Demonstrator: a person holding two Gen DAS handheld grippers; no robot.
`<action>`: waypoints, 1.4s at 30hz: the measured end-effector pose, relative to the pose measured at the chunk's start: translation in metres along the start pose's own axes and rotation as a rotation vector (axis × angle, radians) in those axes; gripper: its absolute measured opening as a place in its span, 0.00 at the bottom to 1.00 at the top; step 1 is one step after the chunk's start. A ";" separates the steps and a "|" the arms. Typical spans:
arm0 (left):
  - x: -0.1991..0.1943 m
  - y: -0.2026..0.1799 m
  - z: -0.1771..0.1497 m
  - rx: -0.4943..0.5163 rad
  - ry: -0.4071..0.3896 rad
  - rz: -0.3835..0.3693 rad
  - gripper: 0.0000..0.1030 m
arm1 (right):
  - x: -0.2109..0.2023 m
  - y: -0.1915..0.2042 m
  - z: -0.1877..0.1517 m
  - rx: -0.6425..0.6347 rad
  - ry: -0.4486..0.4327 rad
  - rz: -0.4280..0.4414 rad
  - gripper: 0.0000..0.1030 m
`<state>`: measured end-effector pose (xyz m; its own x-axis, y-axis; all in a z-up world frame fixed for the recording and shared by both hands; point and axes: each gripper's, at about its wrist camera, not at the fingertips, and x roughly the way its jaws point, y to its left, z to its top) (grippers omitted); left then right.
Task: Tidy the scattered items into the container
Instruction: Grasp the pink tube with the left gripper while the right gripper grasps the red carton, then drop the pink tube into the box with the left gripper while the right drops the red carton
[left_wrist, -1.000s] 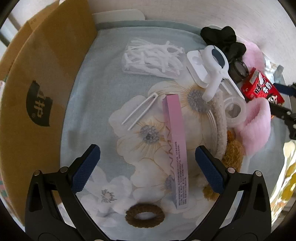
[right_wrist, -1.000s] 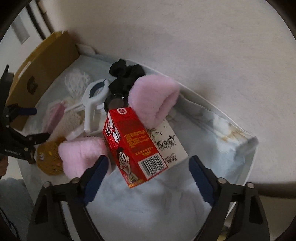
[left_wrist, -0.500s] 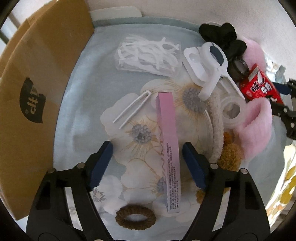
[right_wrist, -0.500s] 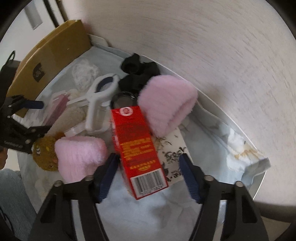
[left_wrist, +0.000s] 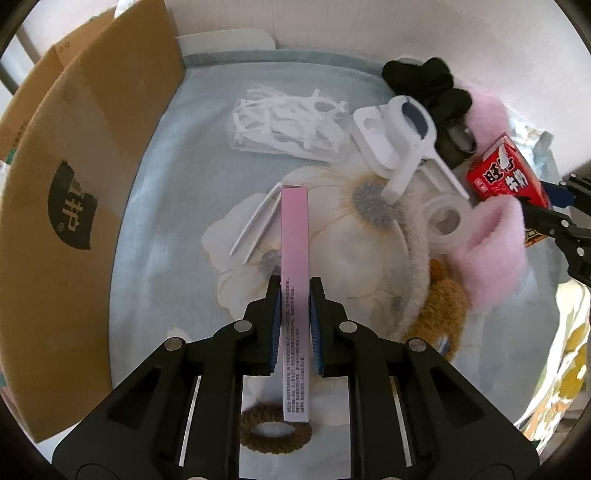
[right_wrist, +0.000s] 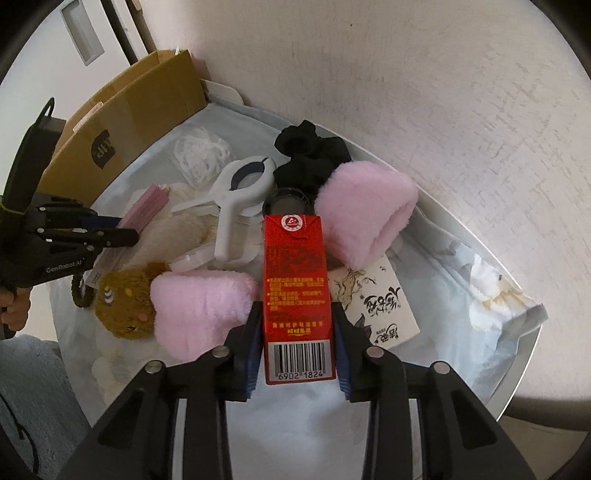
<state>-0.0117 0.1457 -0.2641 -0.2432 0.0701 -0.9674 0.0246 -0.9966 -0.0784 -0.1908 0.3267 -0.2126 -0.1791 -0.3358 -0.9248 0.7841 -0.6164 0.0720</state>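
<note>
A slim pink box (left_wrist: 293, 229) lies lengthwise between the fingers of my left gripper (left_wrist: 295, 291), which is shut on its near half. The box's far end overlaps white tweezers (left_wrist: 255, 225). In the right wrist view a red drink carton (right_wrist: 295, 266) stands between the fingers of my right gripper (right_wrist: 296, 310). Its jaws are closing and both pads touch the carton's sides. The brown cardboard box (left_wrist: 74, 184) stands open along the left edge of the floral cloth (left_wrist: 177, 258). The right wrist view also shows the left gripper (right_wrist: 122, 227) holding the pink box (right_wrist: 147, 205).
On the cloth lie a bag of floss picks (left_wrist: 288, 125), a white clamp (left_wrist: 406, 140), a black scrunchie (left_wrist: 421, 79), pink fluffy pieces (left_wrist: 487, 251), a tape ring (left_wrist: 445, 221), a brown plush (left_wrist: 439, 306) and a brown hair tie (left_wrist: 275, 430). A white wall runs behind.
Both grippers went from wide open to closed: the left came in on the pink box, the right on the red carton, which now lies straight between its fingers.
</note>
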 end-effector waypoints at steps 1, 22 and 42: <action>-0.004 0.001 -0.001 0.003 -0.008 -0.005 0.12 | -0.003 0.000 -0.001 0.007 -0.007 -0.001 0.31; -0.131 0.040 0.043 0.006 -0.189 -0.075 0.12 | -0.112 0.041 0.012 0.138 -0.177 -0.076 0.31; -0.168 0.207 0.050 -0.064 -0.245 -0.020 0.12 | -0.099 0.219 0.215 -0.071 -0.294 0.017 0.31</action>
<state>-0.0142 -0.0740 -0.1061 -0.4717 0.0693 -0.8790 0.0771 -0.9898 -0.1194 -0.1286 0.0719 -0.0251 -0.3214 -0.5438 -0.7752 0.8262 -0.5610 0.0511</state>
